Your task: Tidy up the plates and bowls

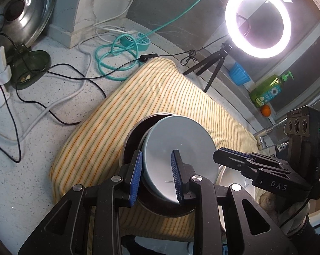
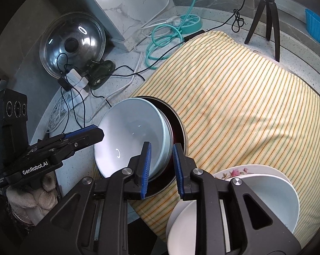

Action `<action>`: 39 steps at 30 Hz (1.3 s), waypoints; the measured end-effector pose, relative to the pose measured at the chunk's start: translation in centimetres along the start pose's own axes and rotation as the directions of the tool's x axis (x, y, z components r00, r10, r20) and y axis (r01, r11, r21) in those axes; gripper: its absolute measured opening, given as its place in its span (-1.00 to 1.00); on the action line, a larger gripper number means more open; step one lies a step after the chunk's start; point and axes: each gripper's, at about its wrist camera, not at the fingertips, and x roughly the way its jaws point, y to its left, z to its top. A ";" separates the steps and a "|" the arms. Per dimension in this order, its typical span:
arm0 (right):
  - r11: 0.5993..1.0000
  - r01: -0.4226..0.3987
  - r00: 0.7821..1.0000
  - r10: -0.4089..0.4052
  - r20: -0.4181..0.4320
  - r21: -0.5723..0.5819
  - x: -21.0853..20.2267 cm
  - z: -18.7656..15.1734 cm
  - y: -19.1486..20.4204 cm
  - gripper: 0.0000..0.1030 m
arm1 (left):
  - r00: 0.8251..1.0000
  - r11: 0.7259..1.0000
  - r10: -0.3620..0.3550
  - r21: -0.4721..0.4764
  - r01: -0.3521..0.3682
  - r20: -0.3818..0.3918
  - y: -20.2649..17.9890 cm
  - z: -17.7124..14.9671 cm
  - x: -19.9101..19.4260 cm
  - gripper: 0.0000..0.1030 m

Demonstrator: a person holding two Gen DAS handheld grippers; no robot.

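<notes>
Plates (image 2: 136,136), smooth grey-blue, nest in a dark metal pan (image 2: 178,131) on striped cloth (image 2: 245,110) over speckled counter (image 1: 32,170). Left gripper (image 1: 156,176) clamps their rim; right gripper (image 2: 163,170) stands slightly apart around it.

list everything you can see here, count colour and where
bowls: two nested, grey-blue, tilted in the pan
pan: one, dark with a metal rim, on the cloth
cloth: one, yellow striped, on the counter
dishes: a stack, white, one with a floral rim, at the cloth's near edge
lid: one, steel, leaning at the wall
ring light: one, lit white, on a black tripod
power strip: one, teal, behind the cloth
cup: one, blue, on the ledge
soap bottle: one, green, on the ledge
orange: one, beside the bottle
left gripper: black, blue pads, shut on the bowls' rim
right gripper: same, open astride the rim
gloves: two, pale knit
</notes>
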 end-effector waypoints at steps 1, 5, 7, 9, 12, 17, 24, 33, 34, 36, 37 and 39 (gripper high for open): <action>1.000 0.000 1.000 0.000 0.004 0.003 -0.1 0.0 -0.1 -0.57 | 1.000 1.000 0.000 0.002 0.000 0.004 0.0 0.0 -0.1 -0.52; 0.999 -0.007 1.000 0.006 0.023 0.031 -0.9 -0.2 -1.1 -0.42 | 1.000 1.000 0.003 0.003 -0.003 0.021 0.1 0.1 -0.8 -0.52; 0.999 -0.007 1.000 0.006 0.031 0.047 -1.3 -0.3 -1.7 -0.41 | 1.000 1.000 0.003 -0.009 -0.003 0.029 0.6 0.0 -1.3 -0.52; 0.998 -0.012 0.999 0.010 0.035 0.065 -1.6 -0.5 -2.3 -0.41 | 0.999 1.000 0.012 -0.018 -0.011 0.037 1.0 -0.1 -1.7 -0.52; 0.996 -0.013 0.999 0.010 0.037 0.088 -1.9 -0.7 -3.2 -0.41 | 0.999 0.999 0.017 -0.042 -0.015 0.040 1.9 -0.4 -2.1 -0.52; 0.994 -0.024 1.000 0.022 0.020 0.107 -1.8 -1.4 -3.8 -0.41 | 1.000 0.998 0.020 -0.060 -0.019 0.021 2.8 -1.2 -1.8 -0.52; 0.990 -0.046 0.999 0.048 -0.011 0.132 -0.4 -1.8 -3.8 -0.41 | 1.000 0.994 -0.006 -0.108 0.005 -0.007 3.7 -1.9 -0.8 -0.52; 0.989 -0.040 0.998 0.046 -0.038 0.140 1.1 -1.7 -3.6 -0.56 | 0.999 0.995 -0.006 -0.101 0.002 -0.036 4.0 -1.8 0.3 -0.52; 0.989 -0.041 0.998 0.047 -0.042 0.140 1.3 -1.7 -3.6 -0.61 | 0.999 0.995 -0.007 -0.103 0.003 -0.039 4.1 -1.8 0.5 -0.52; 0.989 -0.046 0.997 0.053 -0.048 0.141 1.6 -1.7 -3.5 -0.64 | 0.999 0.994 -0.015 -0.110 0.010 -0.047 4.3 -1.7 0.8 -0.57; 0.989 -0.048 0.997 0.056 -0.051 0.142 1.8 -1.7 -3.5 -0.66 | 0.998 0.993 -0.021 -0.118 0.015 -0.052 4.4 -1.7 1.0 -0.60; 0.987 -0.059 0.996 0.068 -0.060 0.150 2.2 -1.6 -3.5 -0.68 | 0.998 0.991 -0.032 -0.129 0.024 -0.058 4.7 -1.7 1.3 -0.60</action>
